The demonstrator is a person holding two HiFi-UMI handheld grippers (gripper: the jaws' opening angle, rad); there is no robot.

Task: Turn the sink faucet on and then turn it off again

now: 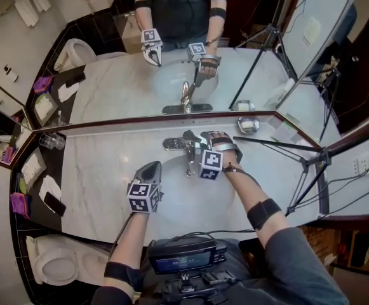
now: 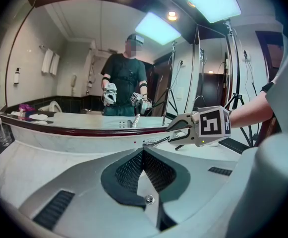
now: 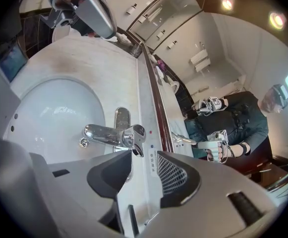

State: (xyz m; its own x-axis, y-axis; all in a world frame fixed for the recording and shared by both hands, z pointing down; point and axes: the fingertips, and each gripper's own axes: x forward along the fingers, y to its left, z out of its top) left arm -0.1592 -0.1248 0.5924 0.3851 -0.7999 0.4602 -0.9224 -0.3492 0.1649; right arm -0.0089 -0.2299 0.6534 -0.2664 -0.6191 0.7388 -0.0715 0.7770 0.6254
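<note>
A wide mirror [image 1: 140, 81] backs the pale marble worktop [image 1: 101, 170], with the white sink basin [image 3: 49, 113] sunk into the worktop's middle. The chrome faucet [image 1: 187, 148] stands at the basin's 12 o'clock edge in the head view, its spout reaching over the bowl. The left claw [image 2: 143, 150] is closed, its meshed pads meeting with nothing between them, and it hangs over the basin's rim at about 8 o'clock from the faucet, apart from it. The right claw [image 3: 143, 156] sits close at the faucet's 3 o'clock in the head view. Its jaws stand apart and grip nothing, and in its own view the faucet lies just past the tips, at 11 o'clock from the gap. Behind the faucet a narrow label [image 3: 152, 160] carries a red dot, a blue dot and print too small to read.
</note>
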